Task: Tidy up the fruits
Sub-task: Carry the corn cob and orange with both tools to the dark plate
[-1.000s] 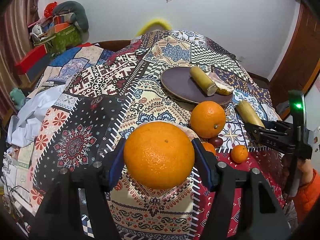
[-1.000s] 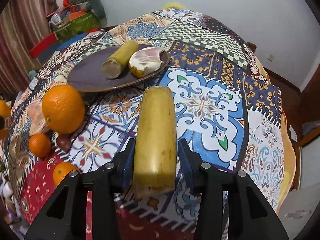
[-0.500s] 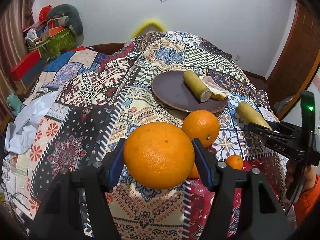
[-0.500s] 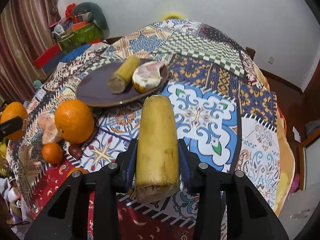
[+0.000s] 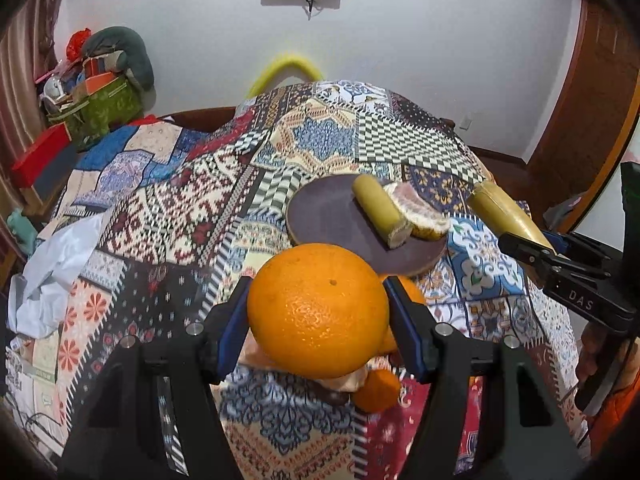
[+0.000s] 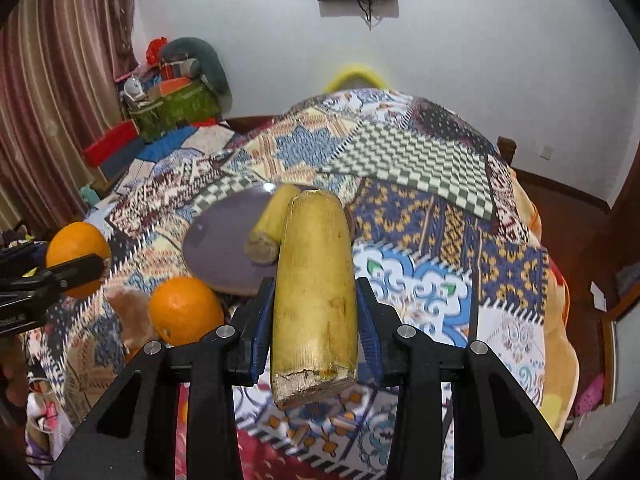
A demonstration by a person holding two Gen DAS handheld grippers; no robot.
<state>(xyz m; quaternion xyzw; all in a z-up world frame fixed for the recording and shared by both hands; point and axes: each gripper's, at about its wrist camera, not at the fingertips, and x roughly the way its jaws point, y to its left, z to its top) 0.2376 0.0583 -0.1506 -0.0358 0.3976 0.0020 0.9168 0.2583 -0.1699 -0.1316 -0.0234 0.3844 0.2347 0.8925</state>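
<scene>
My left gripper (image 5: 318,312) is shut on a large orange (image 5: 318,310), held above the patterned tablecloth. My right gripper (image 6: 314,308) is shut on a yellow sugarcane piece (image 6: 314,280), held up over the cloth; this piece also shows in the left wrist view (image 5: 506,212). A dark round plate (image 5: 332,216) ahead holds another sugarcane piece (image 5: 380,210) and a peeled pomelo chunk (image 5: 420,216). In the right wrist view the plate (image 6: 224,236) lies just beyond my fingers, left of the held piece. A second orange (image 6: 184,310) lies on the cloth near the plate.
Small oranges (image 5: 378,390) lie under the held orange. The left gripper with its orange shows at the left edge of the right wrist view (image 6: 76,252). Boxes and bags (image 5: 96,92) are piled at the back left. A wooden door (image 5: 592,100) stands on the right.
Both grippers have risen and tilted up with their loads; the plate sits lower and closer in both views. The second orange is now mostly hidden behind the held orange.
</scene>
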